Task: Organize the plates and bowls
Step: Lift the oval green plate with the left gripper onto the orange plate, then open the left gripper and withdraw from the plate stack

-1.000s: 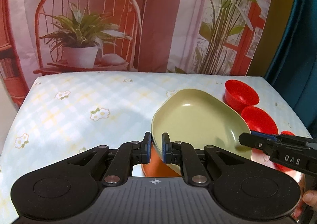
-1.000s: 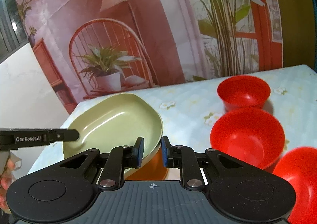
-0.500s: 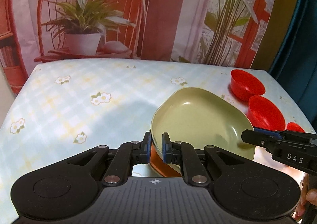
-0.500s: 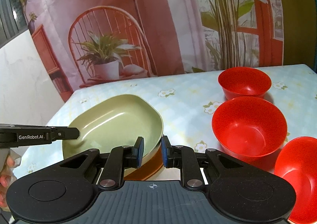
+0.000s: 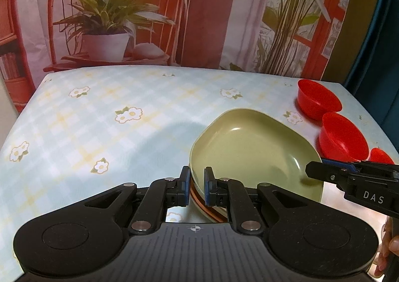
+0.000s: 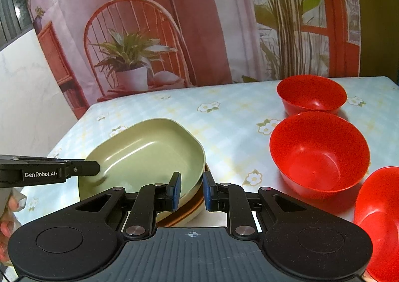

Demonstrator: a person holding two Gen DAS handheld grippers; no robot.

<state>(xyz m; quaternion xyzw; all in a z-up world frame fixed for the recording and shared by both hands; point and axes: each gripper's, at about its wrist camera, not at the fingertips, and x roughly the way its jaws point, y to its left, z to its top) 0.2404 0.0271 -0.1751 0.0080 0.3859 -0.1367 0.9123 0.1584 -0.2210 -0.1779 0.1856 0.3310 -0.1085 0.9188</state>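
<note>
Green plate (image 5: 251,150) now sits lower than a second ago: the orange underside that showed below its near rim is down to a thin orange-brown band at the edge, so the stack looks nearly nested. The table fills more of both views than before.

Plate is pale green, rounded-square, deep-rimmed, glossy, empty. It lies on top of a second plate (image 6: 182,214) with a cream and orange-brown rim; only that rim shows. Whether they touch all round I cannot tell.

Left gripper (image 5: 195,188) is clamped on the green plate's near-left rim, blue pads either side of it. Right gripper (image 6: 190,191) has the plate's right rim between its pads, gap narrow and unchanged across the frames; it grips the same green plate. Each gripper shows in the other's view, reaching in from the opposite side over the plate edge. Fingers of a hand (image 6: 7,227) are visible behind the left one.

Counts: two plates, stacked between the grippers. Three red bowls, all beyond and right of the right gripper: far bowl (image 6: 311,97), middle bowl (image 6: 319,152), near bowl (image 6: 379,219) cut by the frame edge. All upright, empty, in a row, close together.

Everything is on a table (image 5: 112,120) with a light blue checked cloth, white flowers printed. Printed backdrop (image 5: 124,20) behind, ahead of both grippers.
</note>
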